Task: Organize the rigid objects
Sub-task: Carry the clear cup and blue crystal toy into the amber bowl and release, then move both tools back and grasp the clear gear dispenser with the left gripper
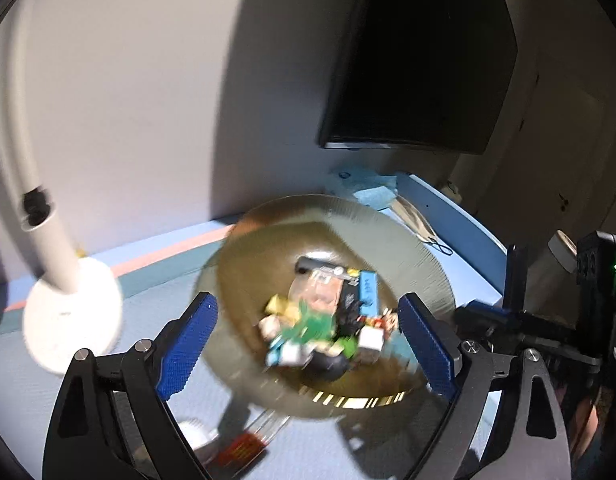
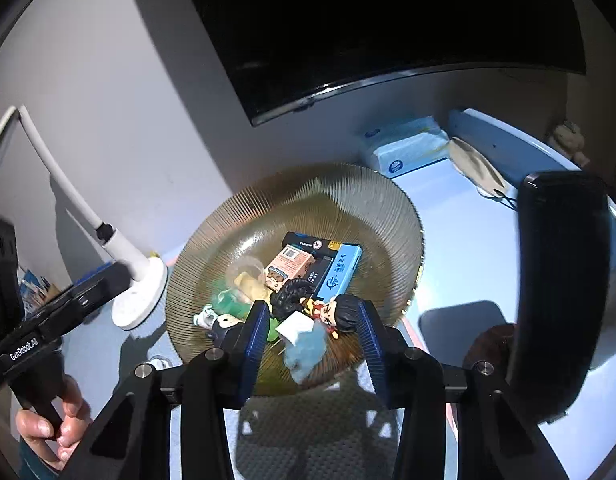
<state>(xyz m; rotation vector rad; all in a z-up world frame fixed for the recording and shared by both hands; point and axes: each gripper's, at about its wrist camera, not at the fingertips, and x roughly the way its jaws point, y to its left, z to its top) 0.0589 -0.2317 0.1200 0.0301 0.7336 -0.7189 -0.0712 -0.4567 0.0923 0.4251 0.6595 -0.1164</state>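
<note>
A ribbed amber glass bowl [image 2: 372,204] is seen on the blue table [image 2: 460,248], heaped with small toys, a black-haired figurine [image 2: 342,312] and a blue box [image 2: 340,270]. Both the left gripper [image 1: 308,344] and right gripper [image 2: 310,340] are held released above it, grasping nothing.

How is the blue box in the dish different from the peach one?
The blue box is longer and slimmer, while the peach box is shorter and squatter. The blue box has a round logo and lies nearer the dish's right side. The peach box shows a barcode and a cartoon face. Both lie flat in the amber glass dish, touching.
</note>
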